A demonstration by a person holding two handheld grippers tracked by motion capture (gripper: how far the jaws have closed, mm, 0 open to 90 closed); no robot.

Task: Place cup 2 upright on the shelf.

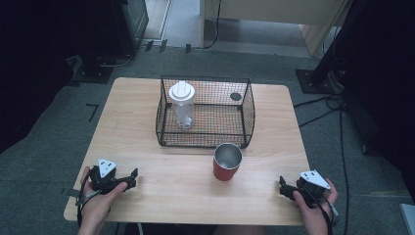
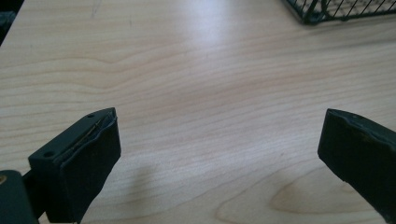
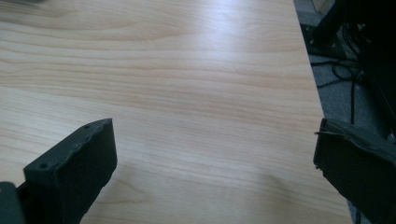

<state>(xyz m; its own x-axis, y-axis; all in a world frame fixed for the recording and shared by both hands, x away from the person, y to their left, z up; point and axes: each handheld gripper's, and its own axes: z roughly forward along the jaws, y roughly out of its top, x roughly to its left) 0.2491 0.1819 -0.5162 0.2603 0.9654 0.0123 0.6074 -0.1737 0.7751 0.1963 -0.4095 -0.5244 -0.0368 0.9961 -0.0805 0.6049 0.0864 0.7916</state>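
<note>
Both claws, left (image 1: 131, 177) and right (image 1: 284, 187), gape wide and empty; the red metal cup (image 1: 227, 161) ahead of the right claw could tip if nudged at its rim.

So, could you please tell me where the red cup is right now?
In the high view the red cup stands upright on the wooden table, just in front of the wire basket near its right front corner, between the two grippers and nearer the right one.

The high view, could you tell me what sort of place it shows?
Probably a lab or workshop set up for recording: a small wooden table on grey carpet, cables trailing across the floor, and dark equipment stands around it.
</note>
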